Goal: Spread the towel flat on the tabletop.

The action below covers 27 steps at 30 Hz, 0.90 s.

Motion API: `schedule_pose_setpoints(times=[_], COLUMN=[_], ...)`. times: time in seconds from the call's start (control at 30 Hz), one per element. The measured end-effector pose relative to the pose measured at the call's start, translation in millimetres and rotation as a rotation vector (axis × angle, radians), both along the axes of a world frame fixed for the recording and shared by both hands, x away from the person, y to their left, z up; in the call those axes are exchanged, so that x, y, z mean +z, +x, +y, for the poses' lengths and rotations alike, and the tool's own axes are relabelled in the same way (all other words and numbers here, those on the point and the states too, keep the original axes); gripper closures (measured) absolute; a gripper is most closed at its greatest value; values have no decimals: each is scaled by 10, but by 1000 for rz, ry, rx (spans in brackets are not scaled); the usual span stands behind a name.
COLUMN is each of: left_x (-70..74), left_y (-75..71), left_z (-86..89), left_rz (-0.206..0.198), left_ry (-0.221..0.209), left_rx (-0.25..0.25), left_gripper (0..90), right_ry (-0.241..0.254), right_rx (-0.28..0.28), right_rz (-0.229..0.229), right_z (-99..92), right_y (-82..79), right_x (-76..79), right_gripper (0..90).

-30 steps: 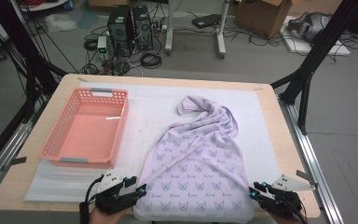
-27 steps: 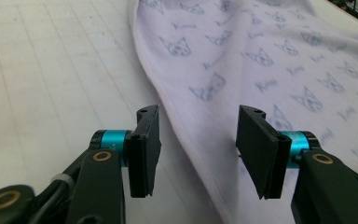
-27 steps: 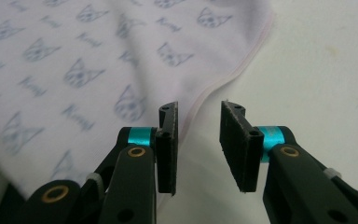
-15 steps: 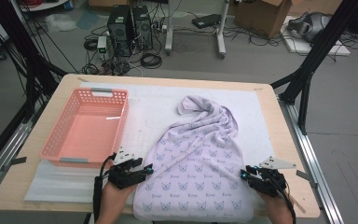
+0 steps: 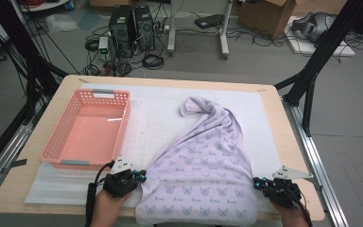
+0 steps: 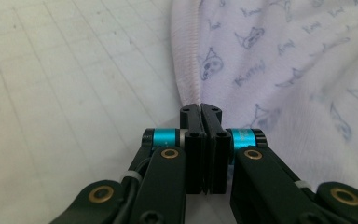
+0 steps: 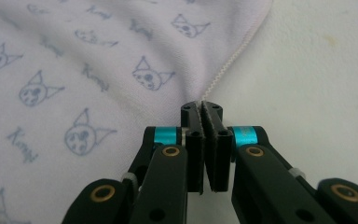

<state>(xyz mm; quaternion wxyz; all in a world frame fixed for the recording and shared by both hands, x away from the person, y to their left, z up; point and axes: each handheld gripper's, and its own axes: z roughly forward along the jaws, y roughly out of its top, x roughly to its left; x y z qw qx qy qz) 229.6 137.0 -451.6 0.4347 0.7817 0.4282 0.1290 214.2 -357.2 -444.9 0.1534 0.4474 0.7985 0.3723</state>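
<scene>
Two black grippers are clamped on a soft lilac knit garment with small printed cat faces [image 5: 203, 175], which is spread on a white gridded mat [image 5: 151, 113] at the table's near edge, its far end bunched into folds. The left gripper [image 6: 200, 108], jaws just closed, is pinched on the ribbed left hem. The right gripper [image 7: 201, 106], jaws just closed, is pinched on the stitched right edge. A pink perforated plastic basket [image 5: 56, 146], rectangular, is seen left of the garment with nothing in it.

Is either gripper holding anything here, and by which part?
Both hold the lilac cat-print cloth. The left gripper has just closed on its left side edge, the right gripper on its right side edge, each near the front corners.
</scene>
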Motion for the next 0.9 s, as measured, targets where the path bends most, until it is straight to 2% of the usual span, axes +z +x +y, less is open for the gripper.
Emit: schedule_pose_setpoints(times=[0.13,0.2,0.23,0.27,0.3,0.33,0.37,0.4,0.43,0.47,0.5,0.53,0.57,0.6,0.63,0.67,0.73,0.8,0.9], left_x=[30,17,10,8,10,14,14,6,-5,-12,-12,1,7,17,24,30,39,54,71], left_y=[-26,10,31,62,95,126,158,192,218,227,225,225,250,276,305,344,436,504,599], left_z=[-7,-18,-25,-27,-35,-51,-74,-104,-127,-159,-193,-220,-225,-232,-248,-258,-269,-276,-271], left_rz=[-24,-17,-12,-2,11,16,21,38,51,36,22,-3,8,15,4,-1,-1,-7,-43], left_ry=[-12,-36,-52,-74,-91,-95,-92,-86,-73,-55,-29,24,18,21,33,41,28,34,44], left_rx=[2,6,12,14,6,0,-7,-15,-23,-24,-25,-16,-21,-12,0,14,44,63,94], left_gripper=[877,869,832,716,625,592,570,554,559,566,626,704,835,859,866,868,870,869,870], right_ry=[4,-6,-3,2,19,43,61,51,41,39,32,18,-1,10,19,3,-15,-31,-41], right_rx=[-3,-3,0,2,-9,-25,-28,-25,-27,-18,-8,6,14,32,47,45,22,-3,-42], right_rz=[-5,-5,-7,-16,-24,-27,-24,-26,-22,-17,-14,-1,-21,-7,-3,-17,-49,-84,-121], right_z=[-45,-26,-14,-8,-2,0,5,18,36,48,73,99,120,114,108,113,120,121,107], right_y=[-54,-44,-37,-28,-16,3,31,64,99,128,161,193,212,234,262,279,317,350,402], right_x=[11,20,27,38,51,62,66,61,48,32,7,-18,-27,-22,-23,-20,-19,-9,1], right_gripper=[878,877,868,839,716,657,643,607,596,596,596,605,697,805,850,861,867,869,868])
